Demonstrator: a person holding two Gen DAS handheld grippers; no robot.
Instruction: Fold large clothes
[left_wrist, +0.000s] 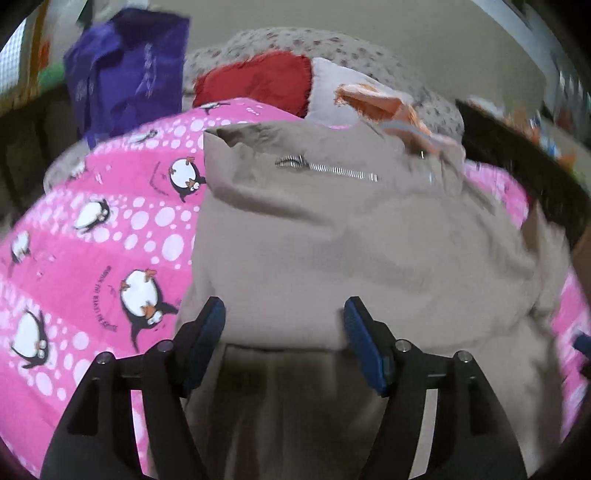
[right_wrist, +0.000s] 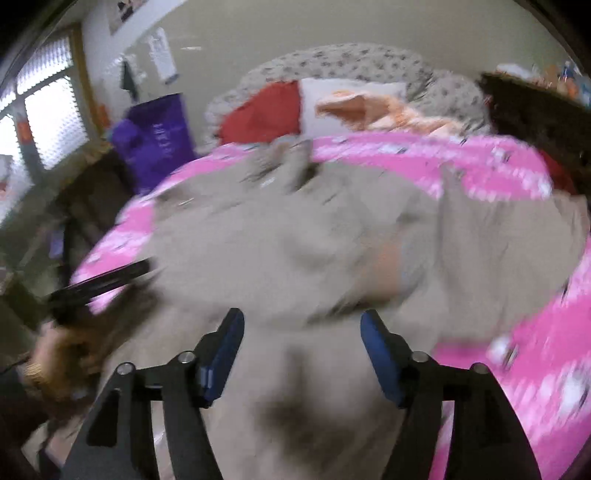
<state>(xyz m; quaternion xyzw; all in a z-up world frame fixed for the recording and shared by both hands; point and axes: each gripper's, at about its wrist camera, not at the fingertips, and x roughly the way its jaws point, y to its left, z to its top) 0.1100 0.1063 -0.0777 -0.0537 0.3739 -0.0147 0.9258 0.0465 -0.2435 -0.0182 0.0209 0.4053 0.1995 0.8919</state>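
Note:
A large beige garment (left_wrist: 332, 240) with a metal zipper (left_wrist: 332, 170) lies bunched on a pink penguin-print bedspread (left_wrist: 110, 221). My left gripper (left_wrist: 284, 314) hovers open over the garment's near fold, and its blue pads (left_wrist: 360, 343) press on nothing. In the blurred right wrist view the same garment (right_wrist: 277, 240) spreads across the bedspread (right_wrist: 517, 332). My right gripper (right_wrist: 303, 325) is open just above the cloth with nothing gripped. At the left edge of that view a hand (right_wrist: 66, 350) holds the other black gripper (right_wrist: 99, 284) over the garment's side.
A purple bag (left_wrist: 129, 74) stands at the bed's far left. A red pillow (left_wrist: 258, 81), a white pillow and orange cloth (left_wrist: 373, 99) lie at the head against a speckled cushion (left_wrist: 332, 44). Dark furniture (left_wrist: 517, 166) borders the right side. A window (right_wrist: 48, 110) is far left.

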